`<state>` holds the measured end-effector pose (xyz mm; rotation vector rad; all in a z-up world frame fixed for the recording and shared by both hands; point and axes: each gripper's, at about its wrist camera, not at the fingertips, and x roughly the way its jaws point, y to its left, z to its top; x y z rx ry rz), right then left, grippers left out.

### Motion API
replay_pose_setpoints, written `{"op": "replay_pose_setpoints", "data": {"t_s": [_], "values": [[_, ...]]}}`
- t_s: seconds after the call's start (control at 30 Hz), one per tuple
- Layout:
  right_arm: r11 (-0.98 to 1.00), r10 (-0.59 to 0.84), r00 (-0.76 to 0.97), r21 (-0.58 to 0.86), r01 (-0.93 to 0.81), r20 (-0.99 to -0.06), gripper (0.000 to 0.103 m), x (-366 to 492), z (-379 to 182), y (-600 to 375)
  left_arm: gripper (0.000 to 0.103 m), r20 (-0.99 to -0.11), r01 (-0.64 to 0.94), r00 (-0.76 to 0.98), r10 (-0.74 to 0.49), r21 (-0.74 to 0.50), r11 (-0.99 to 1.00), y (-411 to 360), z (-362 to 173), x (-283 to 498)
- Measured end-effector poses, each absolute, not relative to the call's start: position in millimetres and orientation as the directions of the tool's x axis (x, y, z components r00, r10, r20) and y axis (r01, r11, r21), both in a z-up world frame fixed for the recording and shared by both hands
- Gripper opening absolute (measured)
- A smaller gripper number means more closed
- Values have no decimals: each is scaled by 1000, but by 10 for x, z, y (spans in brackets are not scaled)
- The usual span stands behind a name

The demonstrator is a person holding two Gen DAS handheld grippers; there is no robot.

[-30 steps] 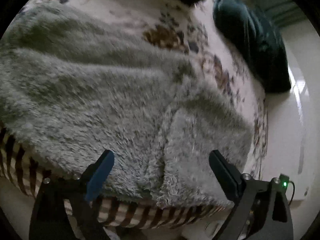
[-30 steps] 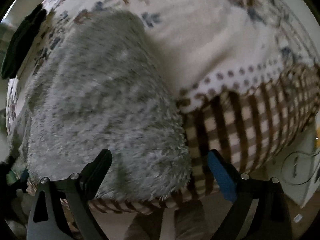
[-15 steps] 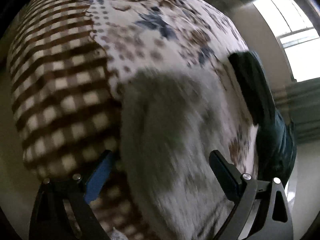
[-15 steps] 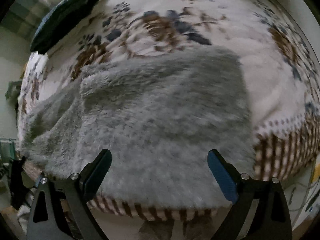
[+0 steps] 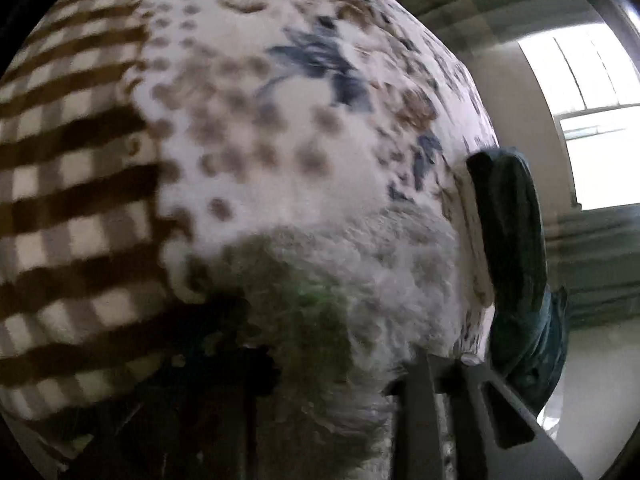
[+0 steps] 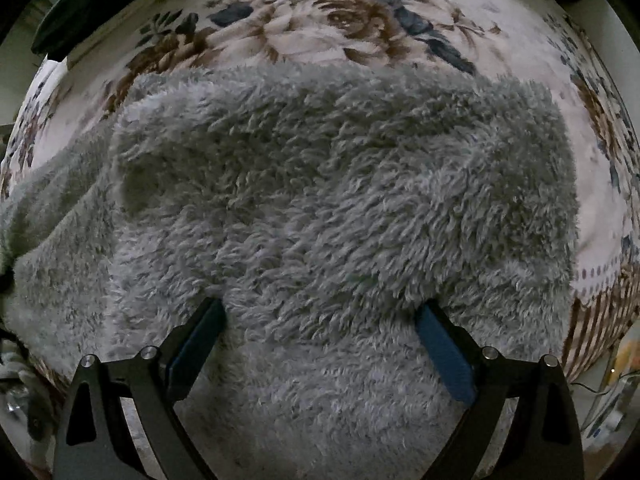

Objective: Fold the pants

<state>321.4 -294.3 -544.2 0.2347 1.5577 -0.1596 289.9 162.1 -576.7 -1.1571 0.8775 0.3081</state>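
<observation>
Floral bedding (image 6: 320, 28) in cream, brown and blue covers the bed on which we work, with a brown-and-white checked border (image 5: 68, 184) along its edge. Starting at our right gripper (image 6: 320, 316), we see both blue-padded fingers (image 6: 444, 356) spread wide apart, their tips pressed into the pile of the grey fleece pants (image 6: 328, 184) with nothing clamped between them. Fleece fills the whole span between the two fingers. At our left gripper (image 5: 328, 360), the view is blurred and dark: one grey finger (image 5: 416, 408) rises at lower right, the opposite one is only a dark shape at lower left, and a mound of grey fleece sits between them. We cannot tell whether this gripper has closed on the fabric. Moving outward, the pants lie spread across the near part of the bed, their near edge at the bedside and their far edge against the floral print. In the right wrist view a thinner layer of fleece trails off toward the left. A dark teal cloth (image 5: 516, 264) lies at the far side of the bed, beside a bright window (image 5: 596, 136).
</observation>
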Motion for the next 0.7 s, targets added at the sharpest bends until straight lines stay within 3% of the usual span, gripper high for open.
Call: {"op": "replay_pose_setpoints", "data": {"t_s": [0.2, 0.43, 0.57, 0.7], "values": [[951, 102, 32, 107, 290, -994, 98, 3019, -5323, -3102, 15, -685, -469, 696, -216, -661, 586, 1233, -5038, 3036], [918, 139, 66, 153, 365, -988, 98, 2652, -5048, -3628, 15, -609, -142, 706, -361, -622, 770, -90, -3901, 2957], [897, 131, 59, 143, 418, -990, 98, 2494, -4920, -4134, 15, -619, 2, 629, -471, -604, 797, -1087, -3761, 2948], [871, 116, 79, 140, 471, -990, 98, 2305, -4820, -4662, 15, -673, 110, 503, -543, -574, 812, -2125, -3959, 2865]]}}
